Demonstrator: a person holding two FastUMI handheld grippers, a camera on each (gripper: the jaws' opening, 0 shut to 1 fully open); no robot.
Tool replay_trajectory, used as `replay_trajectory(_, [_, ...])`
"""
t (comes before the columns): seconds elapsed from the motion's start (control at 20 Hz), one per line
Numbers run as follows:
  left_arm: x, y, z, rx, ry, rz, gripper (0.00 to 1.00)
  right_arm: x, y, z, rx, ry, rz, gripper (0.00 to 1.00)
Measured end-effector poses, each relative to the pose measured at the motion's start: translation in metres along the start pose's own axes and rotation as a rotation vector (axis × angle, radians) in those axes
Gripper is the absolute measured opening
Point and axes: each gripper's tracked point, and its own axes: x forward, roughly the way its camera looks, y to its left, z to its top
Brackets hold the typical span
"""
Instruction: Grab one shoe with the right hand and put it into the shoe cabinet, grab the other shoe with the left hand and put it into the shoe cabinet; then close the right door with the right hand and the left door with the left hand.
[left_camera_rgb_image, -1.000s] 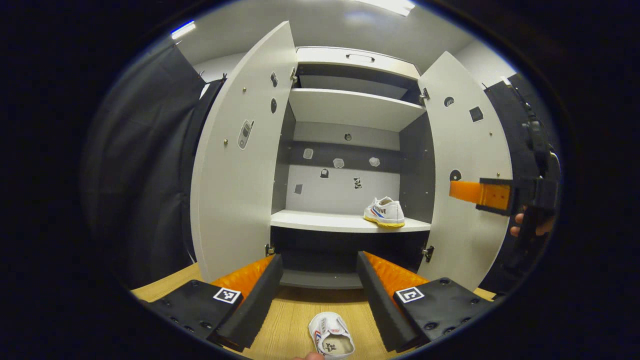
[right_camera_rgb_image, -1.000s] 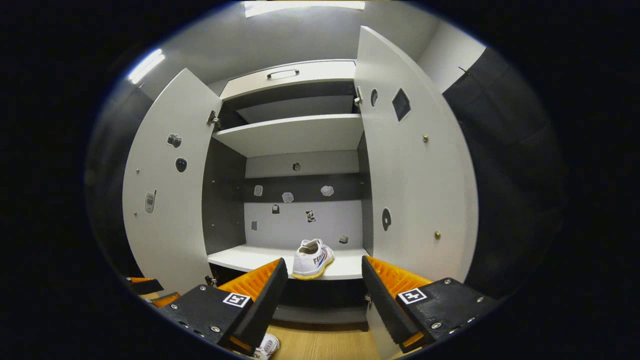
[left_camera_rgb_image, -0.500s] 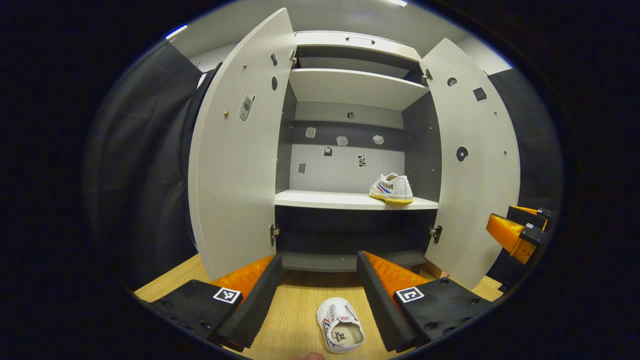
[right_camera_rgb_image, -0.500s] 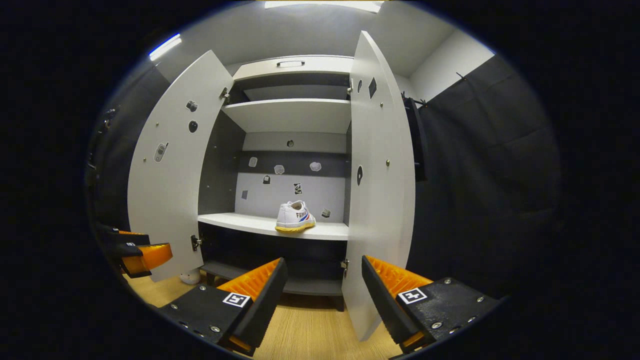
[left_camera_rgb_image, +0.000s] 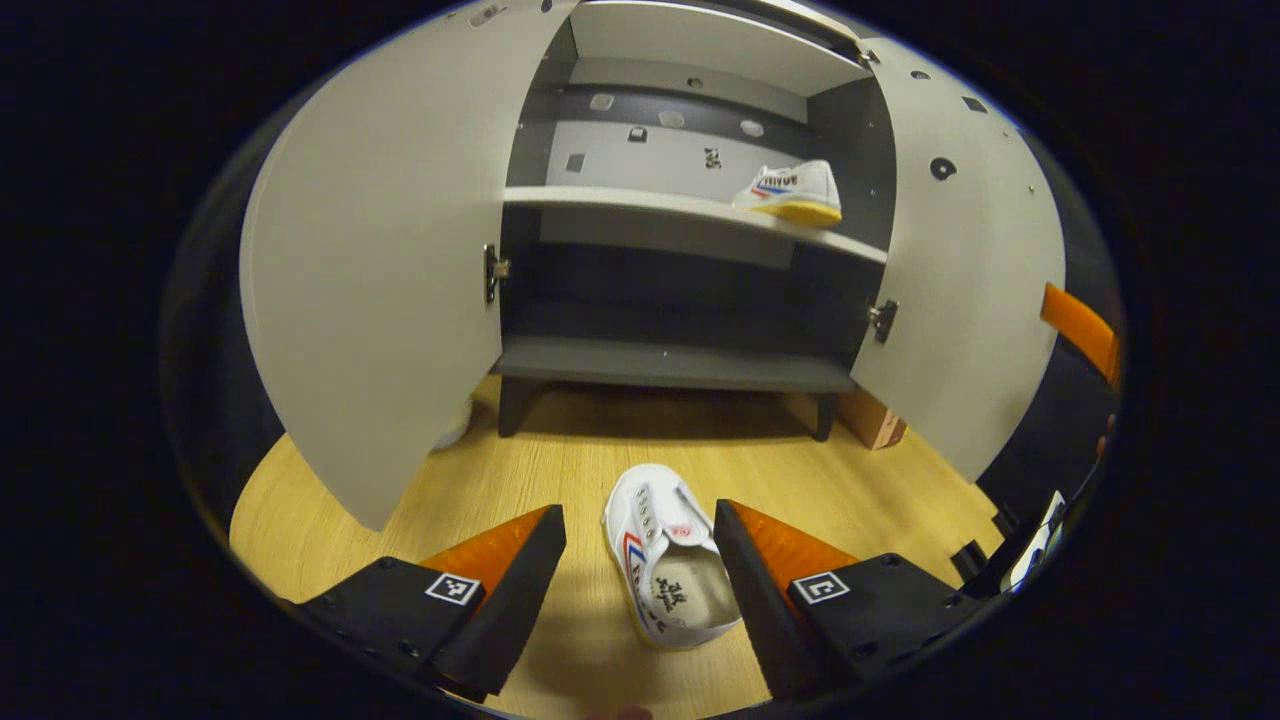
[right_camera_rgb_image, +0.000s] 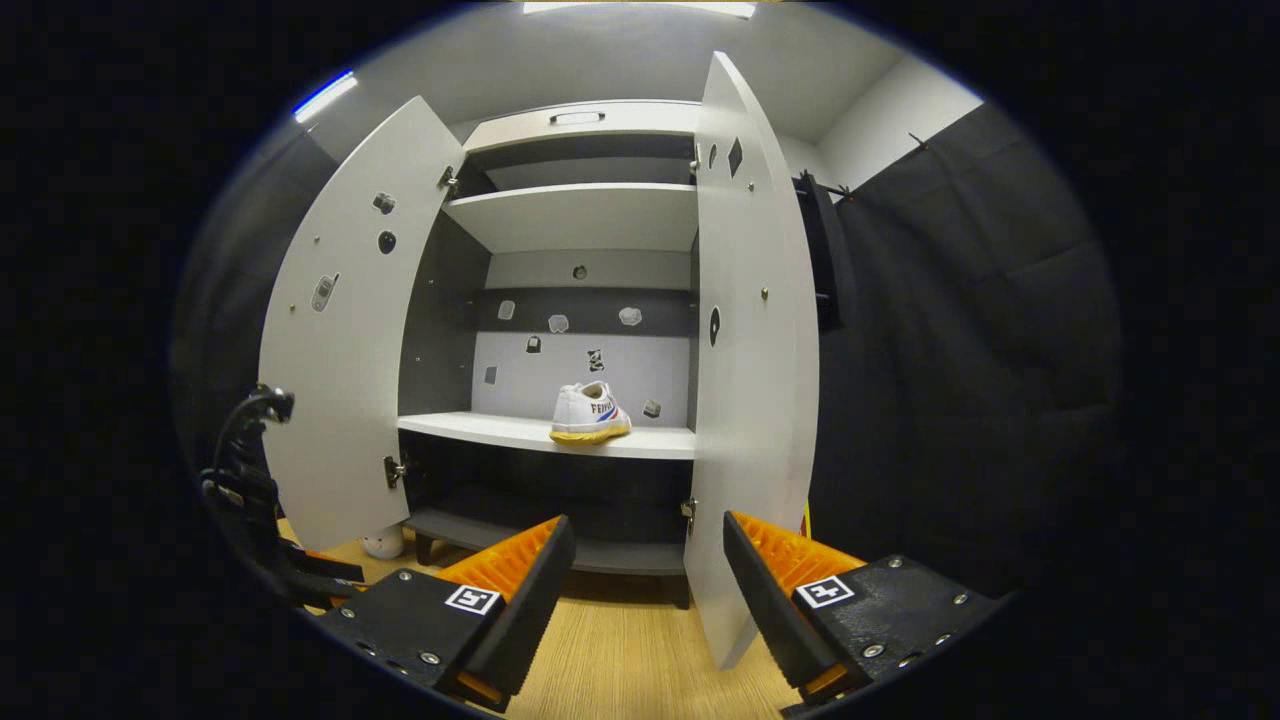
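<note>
On the wood floor (left_camera_rgb_image: 560, 470) before the open shoe cabinet (left_camera_rgb_image: 690, 260), the second shoe (left_camera_rgb_image: 668, 560) lies between your left gripper (left_camera_rgb_image: 640, 560), fingers apart. Lower it, straddle the heel collar, then clamp. Right gripper (right_camera_rgb_image: 648, 570) idles, fingers spread.

My left gripper (left_camera_rgb_image: 640, 560): black housings, a square black-and-white tag on each, small screws along the edges. My right gripper (right_camera_rgb_image: 648, 580): same build, tags on both blocks, silver screw heads, ribbed inner faces on the fingers (right_camera_rgb_image: 505, 560).
</note>
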Motion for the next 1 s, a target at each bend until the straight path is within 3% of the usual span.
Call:
replay_trajectory(0.2, [0.024,0.0,-0.05,-0.011,0.133,-0.018,0.98,-0.002,-0.015,-0.008,0.003,0.029,-0.027,0.92])
replay_trajectory(0.35, [0.042,0.009,-0.069,-0.028,0.185,0.01,0.98,-0.002,-0.023,-0.007,0.016,0.036,-0.047,0.92])
replay_trajectory(1.0, [0.132,0.017,-0.056,-0.065,0.097,-0.019,0.98,-0.004,-0.033,-0.011,-0.002,0.074,-0.081,0.92])
